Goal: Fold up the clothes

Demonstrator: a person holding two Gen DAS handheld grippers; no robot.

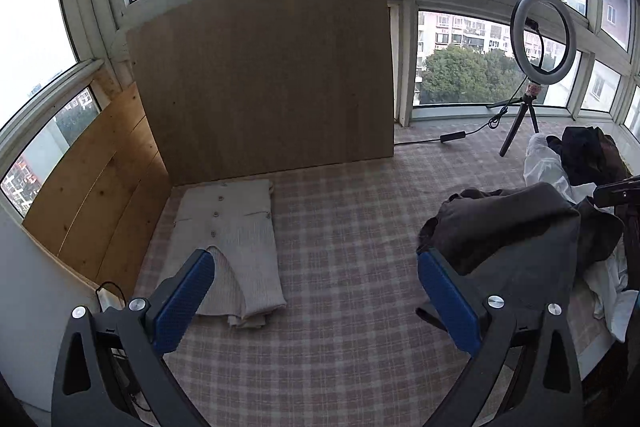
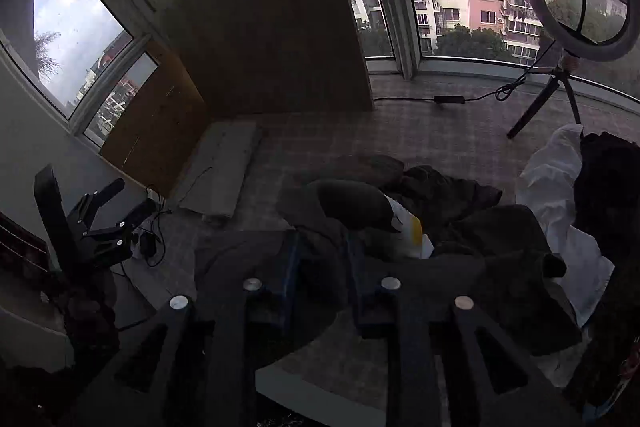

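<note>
A folded beige buttoned garment (image 1: 236, 239) lies at the back left of the plaid-covered surface (image 1: 352, 267); it also shows in the right wrist view (image 2: 224, 167). My left gripper (image 1: 316, 267) is open and empty above the cloth, between the beige garment and a dark grey garment (image 1: 516, 239). My right gripper (image 2: 320, 255) is shut on that dark grey garment (image 2: 472, 239), with cloth bunched between its fingers. A white and yellow label (image 2: 412, 227) shows on it. The left gripper (image 2: 116, 215) shows at the left of the right wrist view.
A pile of white (image 1: 552, 163) and dark clothes (image 1: 588, 155) lies at the right. A ring light on a tripod (image 1: 540, 39) stands at the back right with its cable (image 1: 452, 137). Wooden boards (image 1: 264, 75) lean against the windows behind.
</note>
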